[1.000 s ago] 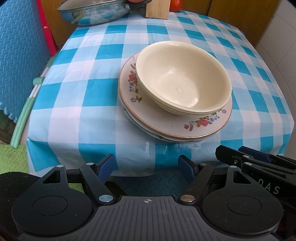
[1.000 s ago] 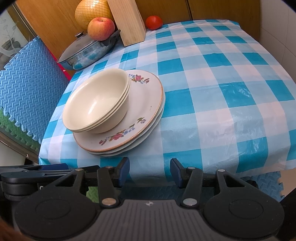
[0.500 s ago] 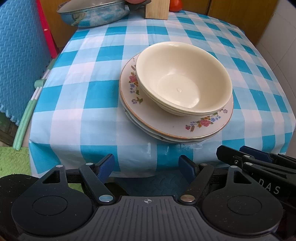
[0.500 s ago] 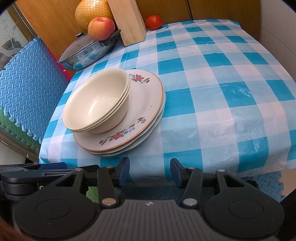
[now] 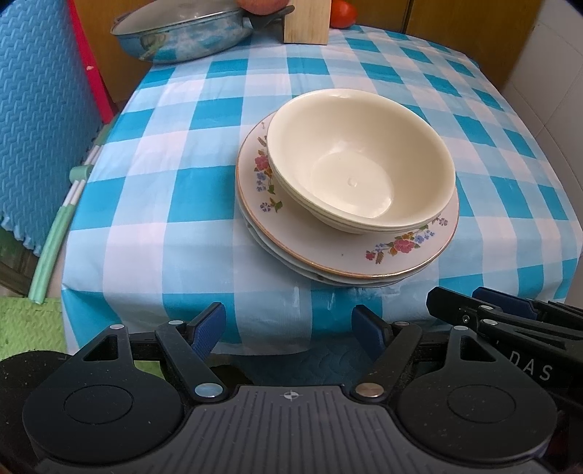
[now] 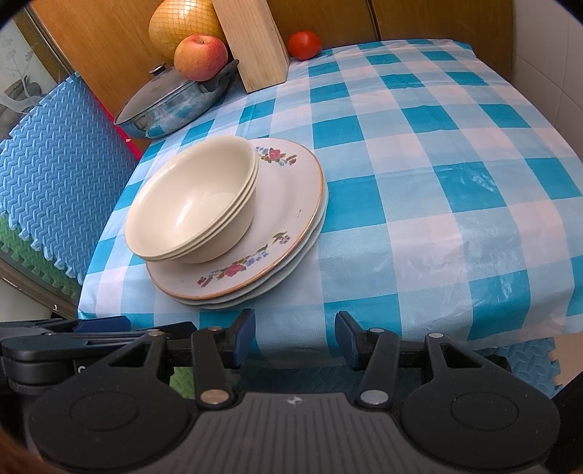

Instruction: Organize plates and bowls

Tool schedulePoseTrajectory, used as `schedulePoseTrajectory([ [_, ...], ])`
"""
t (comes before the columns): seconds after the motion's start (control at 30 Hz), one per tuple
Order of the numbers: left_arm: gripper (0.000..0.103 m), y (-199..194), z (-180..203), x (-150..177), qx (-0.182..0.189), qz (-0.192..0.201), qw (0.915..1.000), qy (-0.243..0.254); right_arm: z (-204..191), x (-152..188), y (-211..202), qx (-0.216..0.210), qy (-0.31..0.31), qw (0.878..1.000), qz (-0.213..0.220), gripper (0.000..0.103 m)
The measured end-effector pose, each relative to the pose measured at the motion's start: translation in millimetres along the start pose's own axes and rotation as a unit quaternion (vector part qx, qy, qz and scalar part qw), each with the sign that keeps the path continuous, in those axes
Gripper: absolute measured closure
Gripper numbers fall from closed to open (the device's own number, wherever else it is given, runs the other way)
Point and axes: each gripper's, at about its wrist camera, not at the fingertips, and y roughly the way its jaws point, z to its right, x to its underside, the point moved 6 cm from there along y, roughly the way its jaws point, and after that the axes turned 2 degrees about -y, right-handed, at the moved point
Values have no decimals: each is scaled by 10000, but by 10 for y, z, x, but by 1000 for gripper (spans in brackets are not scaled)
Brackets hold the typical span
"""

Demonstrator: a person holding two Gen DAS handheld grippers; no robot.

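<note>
A nest of cream bowls (image 5: 360, 160) (image 6: 193, 204) sits on a stack of flower-patterned plates (image 5: 328, 248) (image 6: 288, 204) near the front edge of the checked table. My left gripper (image 5: 289, 330) hangs off the table's front edge, below the stack, open and with nothing between its blue pads. My right gripper (image 6: 295, 337) hovers beside it to the right, also open and holding nothing. Both are apart from the dishes. In the left wrist view the right gripper (image 5: 484, 310) shows at the lower right.
A lidded metal pan (image 6: 171, 98) stands at the back left with an apple (image 6: 200, 56) on it. A wooden block (image 6: 255, 43), a netted pomelo (image 6: 182, 25) and a tomato (image 6: 304, 44) line the back. Blue foam mats (image 6: 54, 164) stand at the left.
</note>
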Motion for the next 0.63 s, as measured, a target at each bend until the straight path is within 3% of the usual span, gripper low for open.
schedulePoseTrajectory([
  [0.27,22,-17,-1,-17,70,90,9999,23,-1,-6,-5,-40,55,10000,47,57],
  [0.47,22,-91,9,-47,21,378,9993,62,-1,-31,-36,-157,148,9996,176,57],
  [0.63,15,-130,-11,-80,15,543,9985,56,18,-66,-67,-212,217,9991,281,57],
])
